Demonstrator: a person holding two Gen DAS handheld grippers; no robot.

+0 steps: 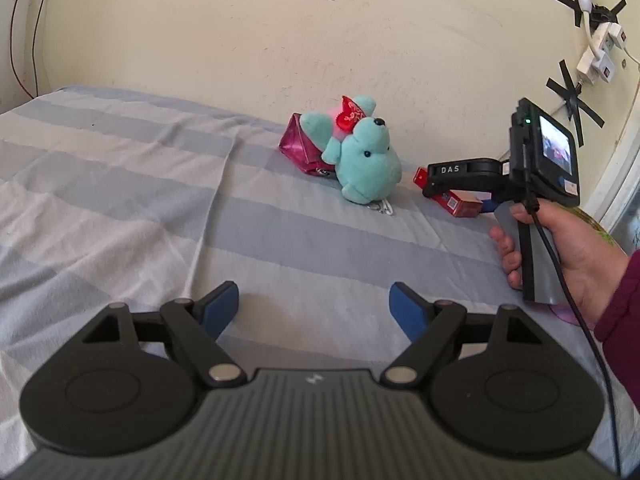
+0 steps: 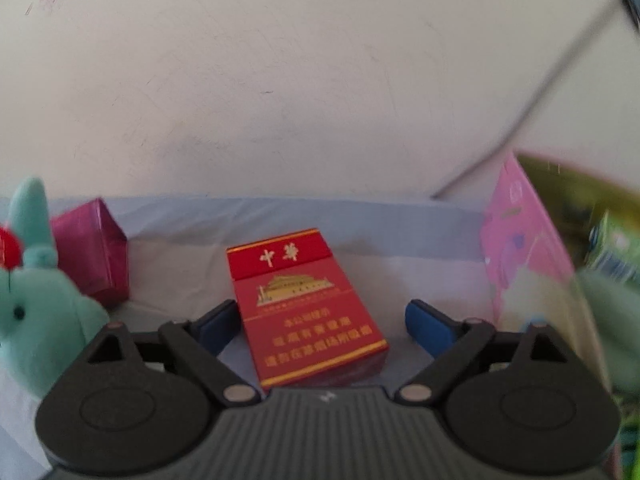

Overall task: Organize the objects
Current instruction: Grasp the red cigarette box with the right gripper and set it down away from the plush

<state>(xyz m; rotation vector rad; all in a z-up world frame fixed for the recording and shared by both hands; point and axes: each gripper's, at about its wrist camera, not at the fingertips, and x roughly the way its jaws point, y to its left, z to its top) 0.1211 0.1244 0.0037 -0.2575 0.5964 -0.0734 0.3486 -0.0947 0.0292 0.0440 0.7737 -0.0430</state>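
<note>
A red cigarette pack lies flat on the striped bed sheet, between the open blue pads of my right gripper, which stands wide around it without gripping. In the left wrist view the same pack lies under the right gripper. A teal plush toy with a red bow lies against a magenta box near the wall; both show at the left of the right wrist view, the toy and the box. My left gripper is open and empty above the sheet.
A cream wall runs behind the bed. Power strips and taped cables hang at the right. A pink card or bag and green items stand right of the pack.
</note>
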